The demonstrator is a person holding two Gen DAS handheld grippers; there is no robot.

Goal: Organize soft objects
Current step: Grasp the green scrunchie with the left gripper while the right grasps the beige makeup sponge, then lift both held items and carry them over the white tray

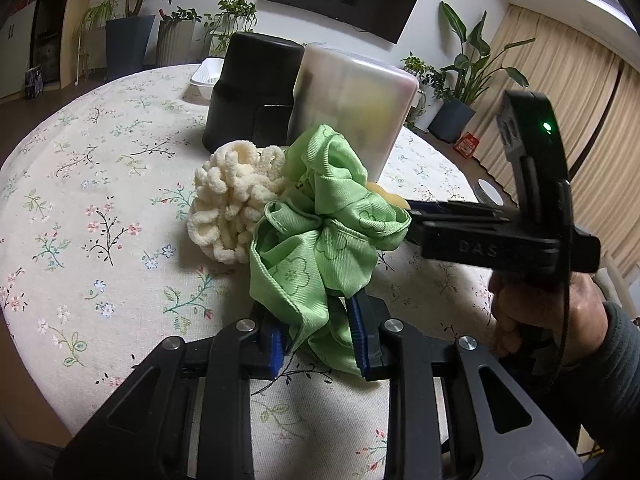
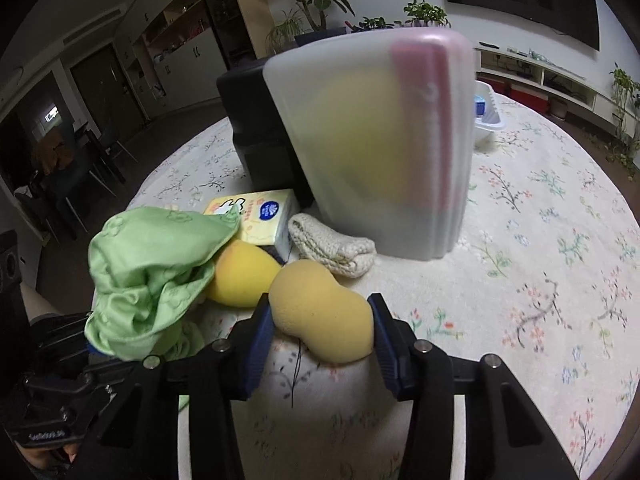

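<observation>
Right now the left gripper [image 1: 318, 338] is clamped narrow on the green scrunchie [image 1: 320, 236], its blue pads pinching the lower folds while the rest of the fabric billows up and away from the fingertips. Just beyond the scrunchie, touching its far-left side, a cream chenille scrunchie [image 1: 232, 204] lies on the floral tablecloth [image 1: 100, 208], roughly at the middle of the round table. Behind both stand a black container [image 1: 252, 92] and a frosted translucent box [image 1: 352, 100], side by side toward the table's far edge, with a white tray [image 1: 204, 76] past them near that far edge.

From the right wrist view, the right gripper [image 2: 320, 332] is closed on a tan peanut-shaped sponge [image 2: 320, 312]; both blue pads press its waist and lower lobe, and the upper lobe sticks out past the fingertips. Just left of it, touching or nearly so, sits a yellow egg-shaped sponge [image 2: 244, 276], partly covered by the green scrunchie. Beyond the sponges lie a folded cream knit cloth [image 2: 332, 248] and a yellow tissue pack [image 2: 260, 216], both at the foot of the frosted box.

In the left wrist view the right gripper reaches in from the table's right side, its tips hidden behind the green fabric, held by a hand [image 1: 548, 312] in a dark sleeve.
</observation>
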